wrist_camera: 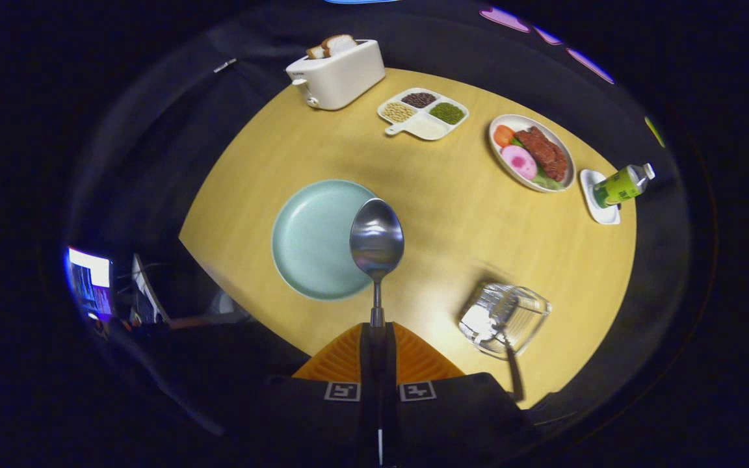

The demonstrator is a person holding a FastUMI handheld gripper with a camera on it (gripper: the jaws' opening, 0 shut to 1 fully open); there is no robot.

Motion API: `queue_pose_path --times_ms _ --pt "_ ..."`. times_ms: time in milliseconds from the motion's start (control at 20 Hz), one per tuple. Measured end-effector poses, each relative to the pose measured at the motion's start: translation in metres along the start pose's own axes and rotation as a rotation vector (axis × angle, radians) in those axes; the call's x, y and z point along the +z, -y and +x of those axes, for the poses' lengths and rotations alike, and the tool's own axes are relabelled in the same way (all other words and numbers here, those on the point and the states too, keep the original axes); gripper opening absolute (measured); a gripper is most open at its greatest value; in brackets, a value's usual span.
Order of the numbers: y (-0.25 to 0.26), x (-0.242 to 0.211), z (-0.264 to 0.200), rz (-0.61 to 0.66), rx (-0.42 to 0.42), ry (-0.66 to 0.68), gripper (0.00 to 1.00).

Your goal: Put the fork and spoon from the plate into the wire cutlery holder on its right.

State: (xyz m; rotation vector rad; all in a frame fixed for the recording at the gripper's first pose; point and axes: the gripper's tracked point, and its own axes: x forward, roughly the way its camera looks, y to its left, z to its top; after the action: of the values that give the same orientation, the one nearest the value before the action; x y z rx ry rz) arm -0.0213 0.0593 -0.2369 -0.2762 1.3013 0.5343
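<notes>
My gripper (377,328) is shut on the handle of a metal spoon (376,240), whose bowl sticks up ahead of the fingers, high above the table. Below and just left of the spoon lies the pale green plate (313,240), with nothing on it. To the right of the plate stands the wire cutlery holder (504,318), blurred; a fork (510,354) leans in it with its handle pointing toward me.
On the round yellow table (426,195), beyond the plate: a white toaster (335,73) with bread, a divided dish of beans (423,112), an oval plate of food (530,153), and a green bottle (621,185) lying on a small white dish. Screens glow far left.
</notes>
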Motion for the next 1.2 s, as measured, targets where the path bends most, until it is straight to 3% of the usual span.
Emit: queue_pose_path --times_ms 150,450,850,1200 --pt "0.058 -0.035 -0.025 -0.024 -0.077 -0.146 0.07" --pt "0.111 -0.076 -0.021 -0.025 -0.115 -0.413 0.07" --pt "0.124 -0.089 0.01 -0.039 -0.123 -0.67 0.07" --pt "0.125 -0.09 0.028 -0.026 -0.118 -0.723 0.08"
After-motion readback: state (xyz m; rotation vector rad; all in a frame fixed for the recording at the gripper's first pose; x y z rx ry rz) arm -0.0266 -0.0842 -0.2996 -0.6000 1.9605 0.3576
